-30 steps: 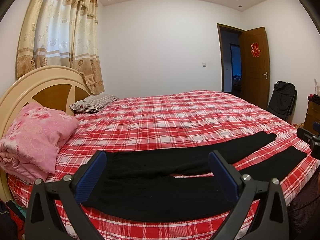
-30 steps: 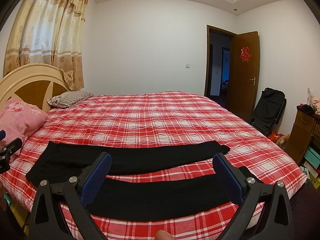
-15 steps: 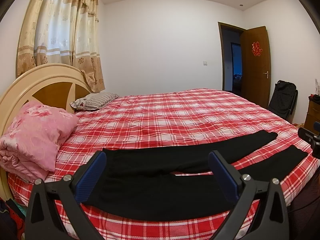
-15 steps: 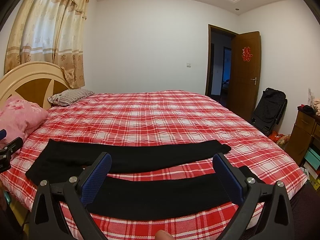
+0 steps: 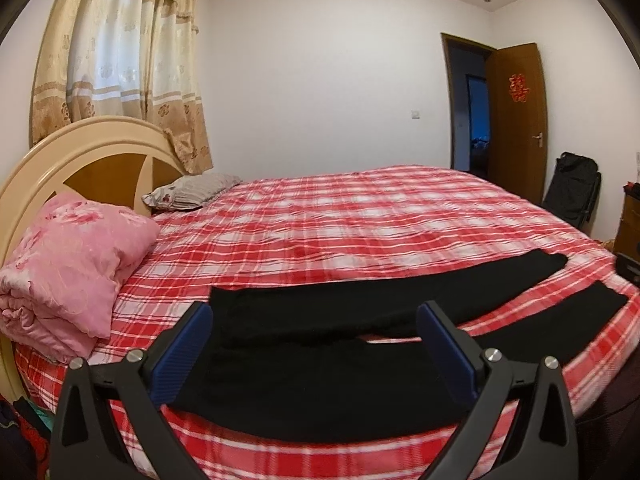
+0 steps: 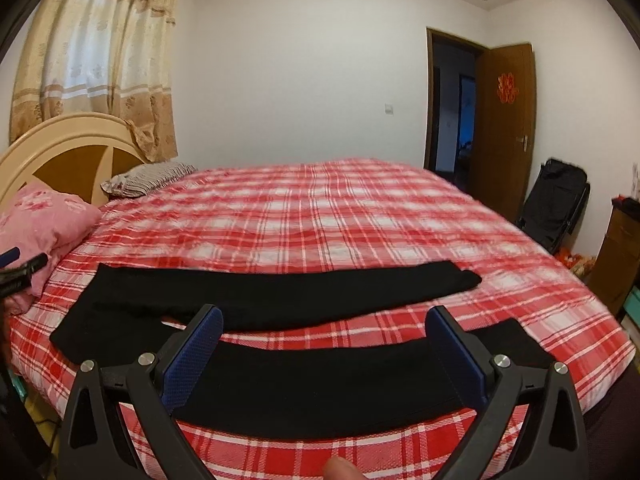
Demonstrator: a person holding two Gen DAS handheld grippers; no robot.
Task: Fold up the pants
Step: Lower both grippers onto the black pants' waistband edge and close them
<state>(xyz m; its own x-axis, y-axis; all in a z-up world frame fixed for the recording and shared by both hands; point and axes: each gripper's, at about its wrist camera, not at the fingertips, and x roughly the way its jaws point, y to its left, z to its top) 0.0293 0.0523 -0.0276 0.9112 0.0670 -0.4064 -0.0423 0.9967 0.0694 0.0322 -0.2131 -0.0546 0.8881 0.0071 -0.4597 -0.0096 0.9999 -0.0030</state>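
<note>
My black pants (image 5: 320,376) lie flat along the near edge of the bed (image 5: 360,220), on its red plaid sheet, waistband toward the pink quilt (image 5: 68,264) at the headboard end and the two legs spread apart toward the foot. Nothing is folded yet, so I judge this the approach before the first fold. My left gripper (image 5: 312,344) hovers over the waist and hip part, its fingers wide apart and holding nothing. My right gripper (image 6: 326,346) hangs above the near leg (image 6: 320,384), fingers likewise apart and empty. Next I would lower both, pinch the near edge of the cloth at hip and lower leg, and carry that leg over onto the far leg (image 6: 300,296), keeping the cloth taut so it lands without bunching.
</note>
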